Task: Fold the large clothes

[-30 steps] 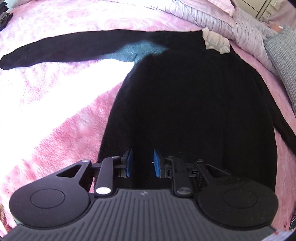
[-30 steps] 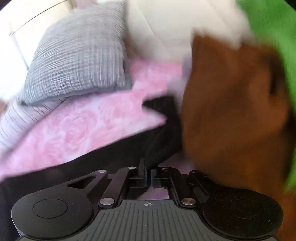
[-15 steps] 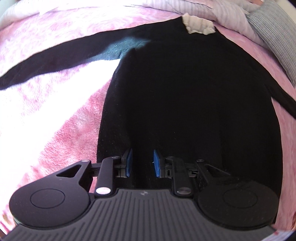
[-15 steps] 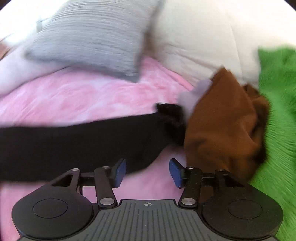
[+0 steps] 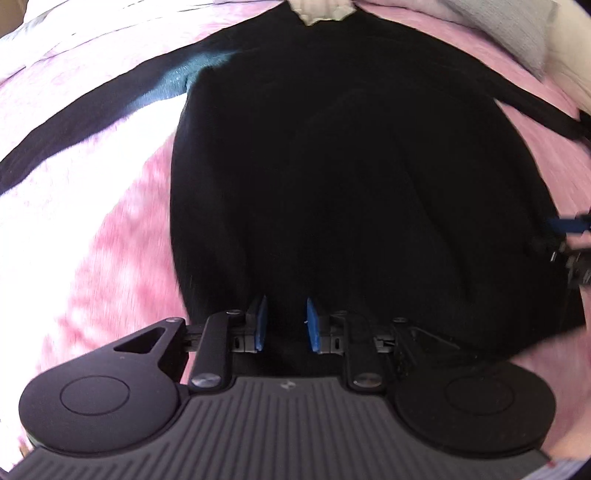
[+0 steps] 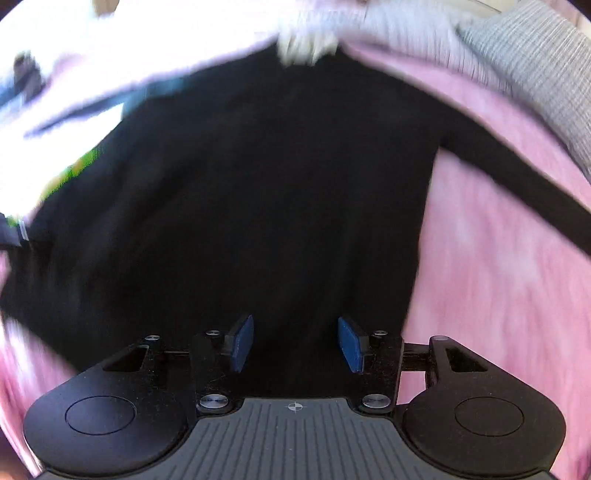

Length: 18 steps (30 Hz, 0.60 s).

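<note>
Left wrist view: the black sweater [image 5: 351,177] lies flat, front down or up I cannot tell, on the pink blanket [image 5: 122,236], its left sleeve [image 5: 92,114] stretched out over the sunlit patch and a pale collar [image 5: 321,9] at the far end. Compared with a second ago the camera has drawn in toward the hem; the collar now sits at the top edge of view. The left gripper [image 5: 283,325] hangs over the hem, blue pads apart with dark cloth between them but not pinched; the gap matches the earlier pictures.

At the far right edge of this view the right gripper [image 5: 569,236] has come in beside the garment's right side.

Right wrist view: the largest change. A second ago this gripper was clamped near a brown garment; half a second ago it had parted its pads. Now it faces the sweater body, pads [image 6: 243,341] wide apart over the hem, nothing held. Right sleeve [image 6: 517,181] runs out over the blanket toward the grey pillow [image 6: 535,70]. Heavy motion blur.

Judgement: sleeve spreading looks finished; both tools now line up at the hem, probably for the first fold toward the collar.
</note>
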Each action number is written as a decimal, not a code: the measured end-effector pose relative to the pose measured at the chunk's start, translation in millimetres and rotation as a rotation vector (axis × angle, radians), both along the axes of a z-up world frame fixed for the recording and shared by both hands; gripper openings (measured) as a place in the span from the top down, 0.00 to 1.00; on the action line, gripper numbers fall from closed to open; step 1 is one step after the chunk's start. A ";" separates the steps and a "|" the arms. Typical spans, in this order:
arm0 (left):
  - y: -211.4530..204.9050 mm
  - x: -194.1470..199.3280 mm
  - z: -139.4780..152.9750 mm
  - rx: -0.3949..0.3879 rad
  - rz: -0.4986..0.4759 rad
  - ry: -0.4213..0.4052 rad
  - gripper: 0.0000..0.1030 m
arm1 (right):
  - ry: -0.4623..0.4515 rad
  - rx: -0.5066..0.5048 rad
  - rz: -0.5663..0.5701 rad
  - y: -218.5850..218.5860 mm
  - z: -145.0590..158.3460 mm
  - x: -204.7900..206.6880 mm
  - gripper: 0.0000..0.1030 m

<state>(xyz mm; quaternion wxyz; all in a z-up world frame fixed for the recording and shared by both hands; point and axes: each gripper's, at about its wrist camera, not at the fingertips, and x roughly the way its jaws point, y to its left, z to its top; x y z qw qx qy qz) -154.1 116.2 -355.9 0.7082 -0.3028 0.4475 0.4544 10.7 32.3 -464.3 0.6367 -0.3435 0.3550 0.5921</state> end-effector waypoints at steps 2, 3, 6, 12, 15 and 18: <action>-15.5 -11.8 0.3 -0.020 0.002 0.000 0.81 | -0.031 -0.021 -0.038 -27.1 1.1 -12.5 0.53; -23.6 -19.0 0.5 -0.026 0.008 -0.006 0.81 | -0.016 -0.046 -0.096 -37.6 3.1 -14.5 0.53; -42.3 -35.9 5.5 -0.068 0.044 -0.037 0.81 | 0.077 -0.122 -0.272 -61.0 7.3 -17.8 0.53; -66.2 -55.4 64.8 -0.121 0.061 -0.075 0.82 | 0.175 -0.272 -0.407 -69.0 50.4 -44.5 0.53; -75.9 -66.5 116.3 -0.076 0.047 -0.086 0.76 | 0.251 -0.201 -0.470 -76.3 101.7 -60.8 0.52; -83.6 -74.3 167.9 -0.039 0.048 -0.087 0.71 | 0.301 -0.134 -0.473 -71.2 152.9 -70.1 0.51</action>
